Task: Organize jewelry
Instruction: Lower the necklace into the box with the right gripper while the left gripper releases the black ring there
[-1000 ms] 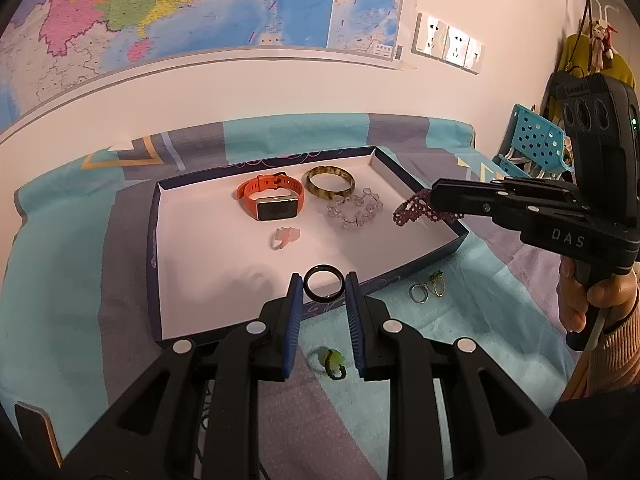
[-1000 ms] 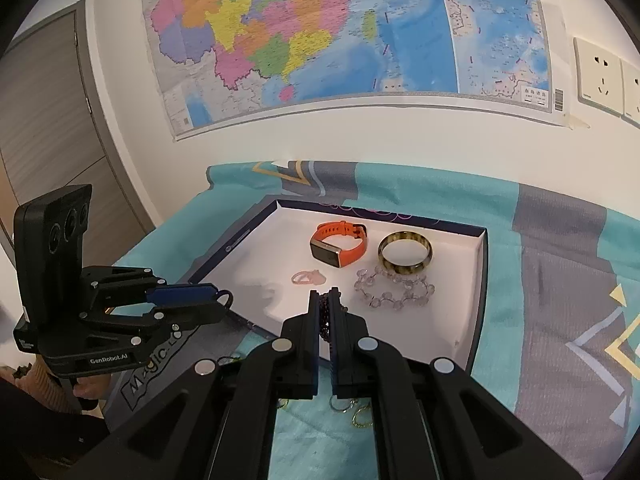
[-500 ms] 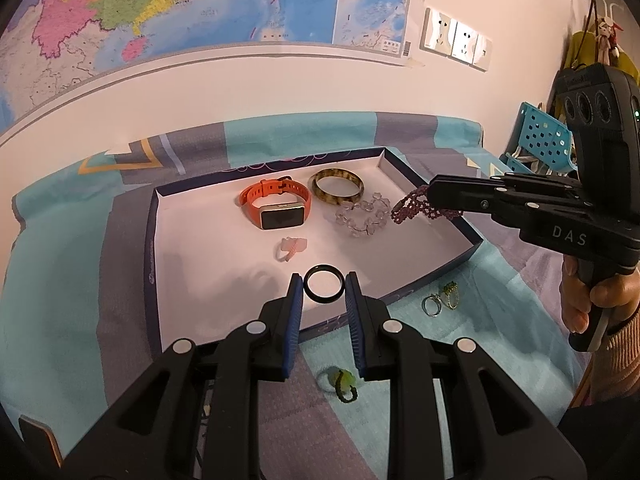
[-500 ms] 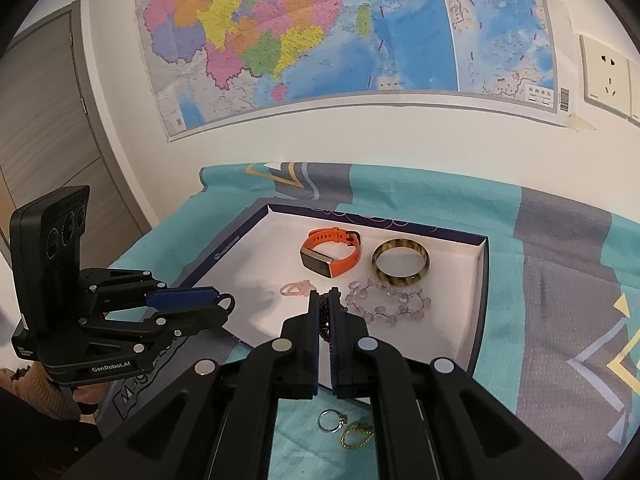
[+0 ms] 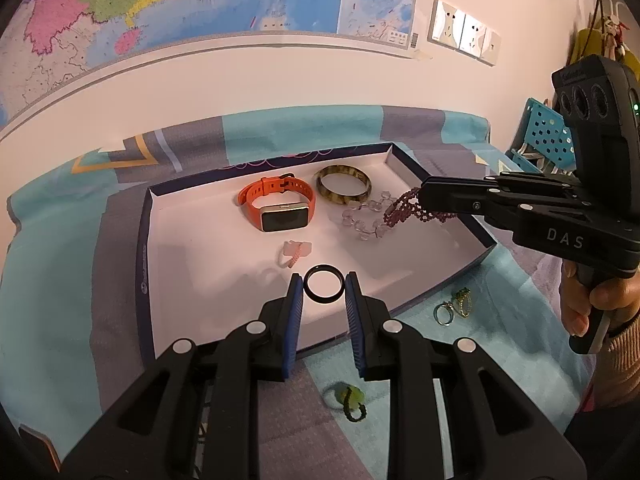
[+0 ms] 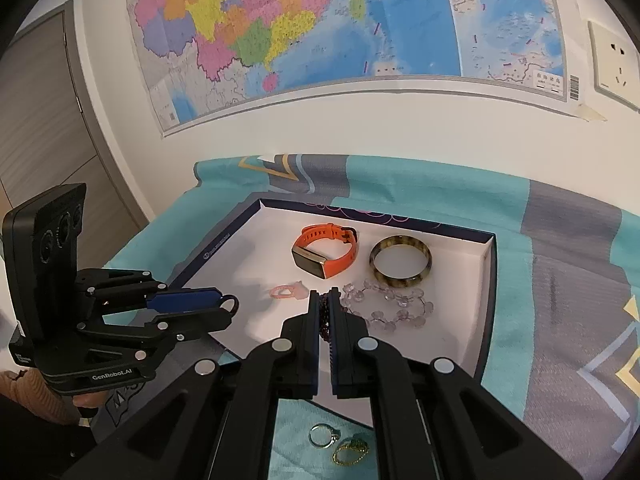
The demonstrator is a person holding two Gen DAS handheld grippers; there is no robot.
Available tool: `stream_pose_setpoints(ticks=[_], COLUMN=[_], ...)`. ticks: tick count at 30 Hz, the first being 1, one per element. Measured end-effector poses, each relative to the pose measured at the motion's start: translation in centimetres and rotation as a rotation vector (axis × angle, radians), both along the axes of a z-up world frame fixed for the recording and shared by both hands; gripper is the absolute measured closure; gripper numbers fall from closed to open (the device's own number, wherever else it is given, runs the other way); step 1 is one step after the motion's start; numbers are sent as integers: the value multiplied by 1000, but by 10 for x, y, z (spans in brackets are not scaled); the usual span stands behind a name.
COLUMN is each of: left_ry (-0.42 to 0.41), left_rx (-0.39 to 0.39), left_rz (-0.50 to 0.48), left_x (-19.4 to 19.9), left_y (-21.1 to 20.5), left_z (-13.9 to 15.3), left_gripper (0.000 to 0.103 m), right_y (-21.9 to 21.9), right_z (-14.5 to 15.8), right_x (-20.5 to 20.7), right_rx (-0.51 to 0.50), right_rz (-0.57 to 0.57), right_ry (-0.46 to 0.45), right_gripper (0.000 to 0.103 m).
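Observation:
A white tray with a dark blue rim (image 5: 146, 264) lies on the patterned cloth. My left gripper (image 5: 323, 284) is shut on a black ring (image 5: 323, 301), held above the tray's near edge. My right gripper (image 6: 325, 300) is shut on a dark red beaded bracelet (image 6: 325, 318), which hangs over the tray's right part beside a clear crystal bracelet (image 6: 384, 304). From the left wrist view, the red bracelet (image 5: 400, 210) dangles from the right gripper's tips (image 5: 424, 196). An orange watch (image 5: 276, 204), a brown bangle (image 5: 343, 188) and a pink ring (image 5: 294, 254) lie in the tray.
On the cloth in front of the tray lie a silver ring (image 5: 444, 314), a gold and green ring (image 5: 463, 300) and a green ring (image 5: 350, 398). A wall with a map stands right behind the table. A person's hand (image 5: 592, 300) holds the right gripper.
Both grippers have moved a little forward over the tray, each still holding its piece. The red bracelet now hangs closer to the crystal bracelet.

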State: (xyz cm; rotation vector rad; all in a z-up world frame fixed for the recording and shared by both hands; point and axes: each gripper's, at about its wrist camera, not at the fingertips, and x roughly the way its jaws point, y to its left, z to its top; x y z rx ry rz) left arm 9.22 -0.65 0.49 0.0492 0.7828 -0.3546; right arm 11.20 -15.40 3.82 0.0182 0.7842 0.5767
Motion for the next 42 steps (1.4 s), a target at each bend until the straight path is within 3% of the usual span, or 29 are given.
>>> stream_pose_setpoints(ticks=[42], left_ry=[123], left_rx=[5], left_rz=[39], left_x=[49], left_y=[-5], left_z=[-30], left_gripper=[81], right_y=[9], right_z=[-33], right_x=[37], right_rx=[-81], right_rz=[11], right_ry=[90], right_gripper=[100])
